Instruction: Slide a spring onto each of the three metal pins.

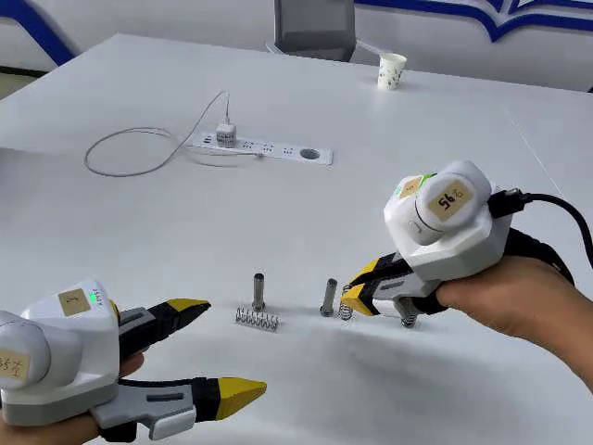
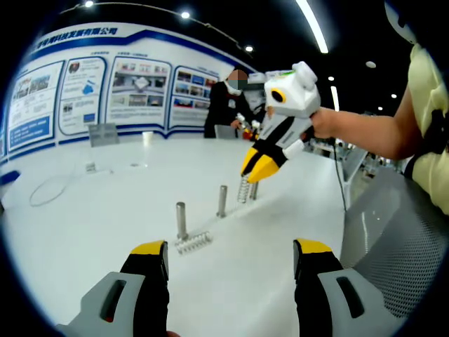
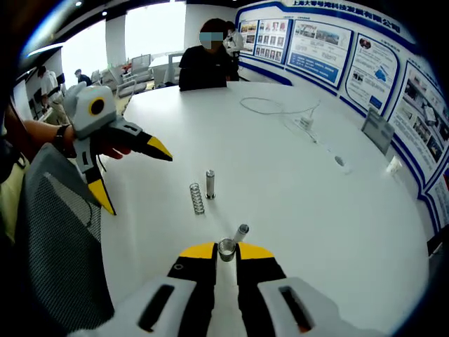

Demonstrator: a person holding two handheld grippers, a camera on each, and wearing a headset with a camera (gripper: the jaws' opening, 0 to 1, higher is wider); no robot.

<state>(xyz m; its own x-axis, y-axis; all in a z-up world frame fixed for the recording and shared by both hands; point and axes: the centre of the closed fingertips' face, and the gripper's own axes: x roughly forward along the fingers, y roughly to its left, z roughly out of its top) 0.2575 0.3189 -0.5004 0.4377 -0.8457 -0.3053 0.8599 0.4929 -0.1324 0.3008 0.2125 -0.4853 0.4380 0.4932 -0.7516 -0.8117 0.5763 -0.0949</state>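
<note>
Two bare metal pins stand upright mid-table, the left pin (image 1: 258,290) and the middle pin (image 1: 329,297). A loose spring (image 1: 257,319) lies flat by the left pin. My right gripper (image 1: 357,298) is shut on a second spring (image 1: 346,311), held upright just right of the middle pin. In the right gripper view this spring (image 3: 226,248) sits between the jaws, close before the pin (image 3: 240,230). A third pin with a coil (image 1: 407,318) is partly hidden under the right gripper. My left gripper (image 1: 218,348) is open at the near left, with nothing between its jaws (image 2: 230,251).
A white power strip (image 1: 264,148) with a charger and a looped cable (image 1: 130,153) lies further back. A paper cup (image 1: 392,70) and a grey chair (image 1: 315,28) are at the far edge. A person (image 3: 210,60) stands beyond the table.
</note>
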